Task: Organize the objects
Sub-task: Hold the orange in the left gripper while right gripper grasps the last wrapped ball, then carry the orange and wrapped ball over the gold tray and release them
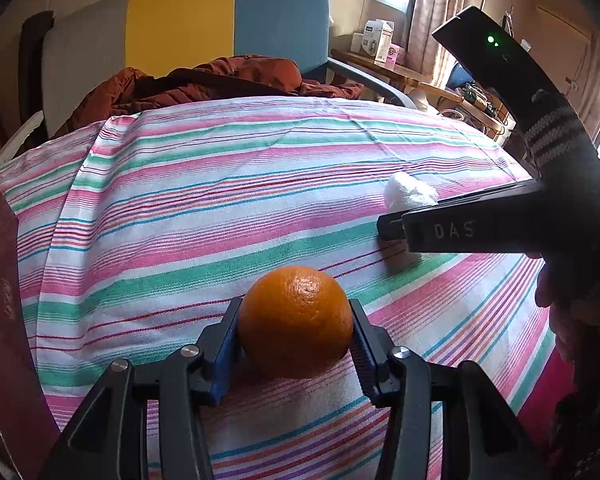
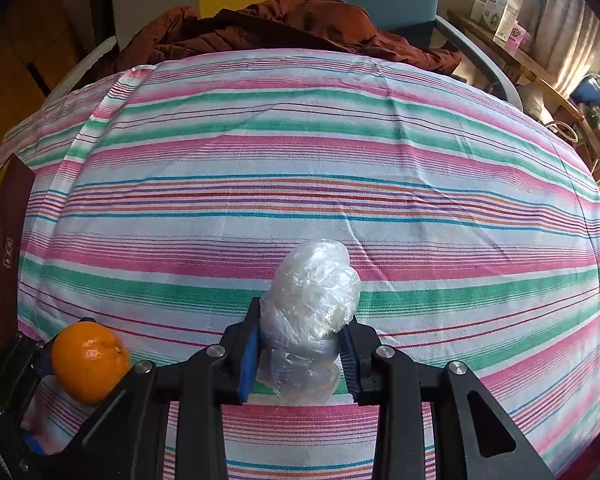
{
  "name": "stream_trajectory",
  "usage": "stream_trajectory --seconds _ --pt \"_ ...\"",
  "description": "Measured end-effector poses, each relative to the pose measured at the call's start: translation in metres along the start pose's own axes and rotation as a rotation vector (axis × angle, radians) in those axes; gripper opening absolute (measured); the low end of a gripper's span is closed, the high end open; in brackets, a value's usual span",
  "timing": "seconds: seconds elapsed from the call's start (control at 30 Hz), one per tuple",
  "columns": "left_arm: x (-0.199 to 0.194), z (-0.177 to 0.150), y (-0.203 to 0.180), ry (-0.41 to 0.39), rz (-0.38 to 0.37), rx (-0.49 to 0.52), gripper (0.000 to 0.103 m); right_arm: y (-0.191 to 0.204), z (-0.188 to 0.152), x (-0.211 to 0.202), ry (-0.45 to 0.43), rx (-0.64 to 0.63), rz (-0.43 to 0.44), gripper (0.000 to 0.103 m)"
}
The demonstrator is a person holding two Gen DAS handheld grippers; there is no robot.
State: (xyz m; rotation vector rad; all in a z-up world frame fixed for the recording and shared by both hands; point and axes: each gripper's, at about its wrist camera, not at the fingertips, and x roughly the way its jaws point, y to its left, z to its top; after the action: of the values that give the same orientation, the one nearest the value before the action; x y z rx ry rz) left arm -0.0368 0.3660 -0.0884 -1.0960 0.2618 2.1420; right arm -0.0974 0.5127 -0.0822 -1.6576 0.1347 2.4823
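Orange [image 1: 295, 322] and plastic-wrapped bundle [image 2: 312, 320] both on striped cloth [image 2: 300, 168], orange left of bundle, apart. Box [image 2: 4, 256] at cloth's left edge. Rumpled jacket [image 2: 284, 24] behind cloth, chair [image 1: 228, 24] behind that.

- Orange [image 1: 296, 320]: dimpled, slightly glossy peel.
- Bundle [image 2: 310, 308]: crinkled, shiny clear plastic film.
- Cloth [image 1: 220, 200]: woven, matt, striped.
- Jacket [image 2: 300, 28]: rust-brown, creased fabric.

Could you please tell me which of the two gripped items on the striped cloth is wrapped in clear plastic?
The white crumpled bundle in the right gripper. The other item, in the left gripper, is a bare orange with no wrapping.
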Motion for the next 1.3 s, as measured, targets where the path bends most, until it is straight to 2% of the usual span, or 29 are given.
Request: stream_trajectory --seconds 0.2,0.43,0.57,0.9,1.13,1.3 --pt "-0.003 -0.002 -0.005 0.004 0.035 0.023 0.050 0.000 -0.001 -0.001 -0.003 0.001 -0.002 0.035" --pt "-0.015 -0.003 -0.001 0.018 0.052 -0.002 0.050 -0.002 0.001 -0.005 -0.018 0.015 0.011 0.035" --pt "-0.034 -0.001 0.000 -0.018 0.053 0.006 0.050 0.001 0.001 -0.009 -0.037 0.011 0.045 0.035" --pt "-0.088 0.006 0.003 -0.109 0.058 0.014 0.050 0.006 0.000 -0.010 -0.047 -0.004 0.051 0.035" --pt "-0.120 0.002 0.025 -0.144 0.096 -0.015 0.050 0.019 -0.004 -0.008 -0.040 -0.054 0.061 0.035" --pt "-0.140 -0.006 0.046 -0.165 0.137 -0.035 0.050 0.030 -0.008 -0.006 -0.019 -0.092 0.103 0.035"
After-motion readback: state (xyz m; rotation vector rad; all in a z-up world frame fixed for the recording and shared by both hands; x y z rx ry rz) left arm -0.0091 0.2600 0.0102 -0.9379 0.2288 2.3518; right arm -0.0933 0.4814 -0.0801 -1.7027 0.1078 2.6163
